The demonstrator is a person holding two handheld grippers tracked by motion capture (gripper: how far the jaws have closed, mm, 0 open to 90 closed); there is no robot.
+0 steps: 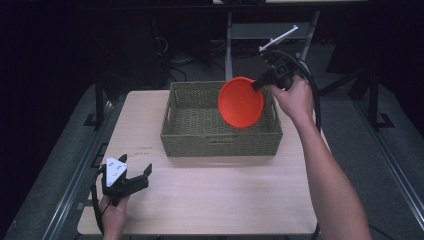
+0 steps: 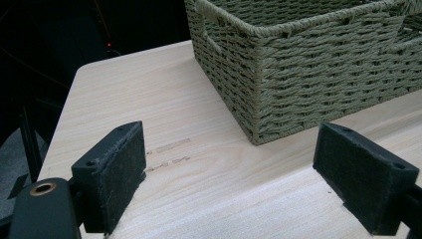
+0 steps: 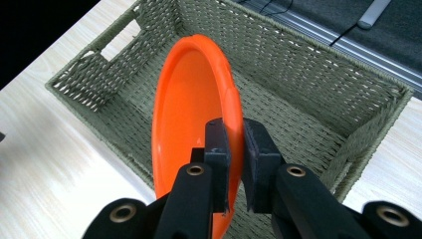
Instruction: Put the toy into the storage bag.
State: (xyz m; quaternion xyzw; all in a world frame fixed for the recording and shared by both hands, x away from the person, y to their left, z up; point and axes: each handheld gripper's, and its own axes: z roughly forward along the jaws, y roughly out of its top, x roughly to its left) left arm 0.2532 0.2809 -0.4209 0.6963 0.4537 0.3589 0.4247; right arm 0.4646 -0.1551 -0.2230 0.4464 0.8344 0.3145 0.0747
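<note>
Above woven basket (image 1: 220, 135): right hand-held gripper (image 1: 257, 84) pinches orange plate (image 1: 240, 102) rim; left hand-held gripper (image 1: 134, 178) spread, empty.

high view looks down over the table (image 1: 210, 200); both gripper views sit close, sharing the basket (image 1: 221, 140).

I see both forearms bare — no sleeves. My left gripper (image 1: 134, 176) is black, topped by a grey three-cornered plate, its pads (image 2: 117, 167) fuzzy. The right gripper (image 3: 234, 149) carries brass-ringed screws on black jaws — a black cable trails off it.
</note>
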